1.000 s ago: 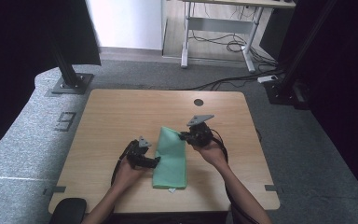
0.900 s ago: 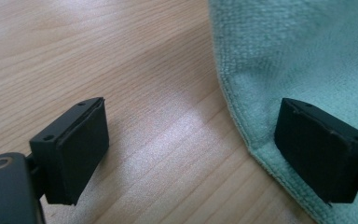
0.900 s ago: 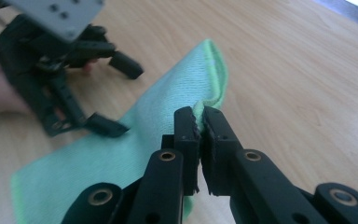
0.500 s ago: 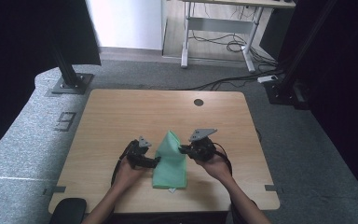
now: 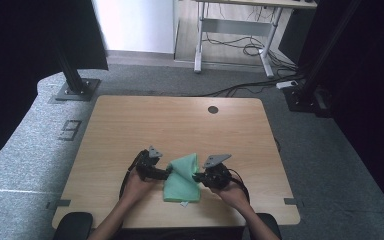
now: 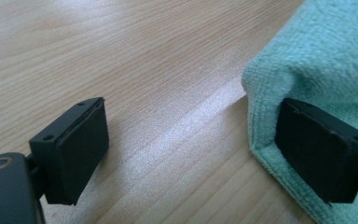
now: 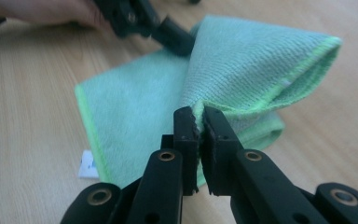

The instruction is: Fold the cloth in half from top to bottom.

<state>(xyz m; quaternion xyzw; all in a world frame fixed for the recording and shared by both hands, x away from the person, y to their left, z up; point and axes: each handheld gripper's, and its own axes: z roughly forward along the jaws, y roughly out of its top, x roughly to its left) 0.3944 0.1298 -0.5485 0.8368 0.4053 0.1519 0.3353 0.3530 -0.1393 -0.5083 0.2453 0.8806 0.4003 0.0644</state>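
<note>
A green cloth lies on the wooden table near its front edge, with its far part lifted into a fold. My right gripper is shut on a raised corner of the green cloth; its own view shows my right gripper pinching the green hem. My left gripper rests at the cloth's left side. In its own view my left gripper stands open, one jaw over bare wood, the other against the edge of the green cloth.
A white label sticks out from the cloth's near edge. The tabletop has a round cable hole at the back. Grey carpet surrounds the table, with black stand bases at the far corners.
My right gripper has moved toward the person, pulling the cloth's far edge up and over into a fold. The left gripper has stayed in place.
</note>
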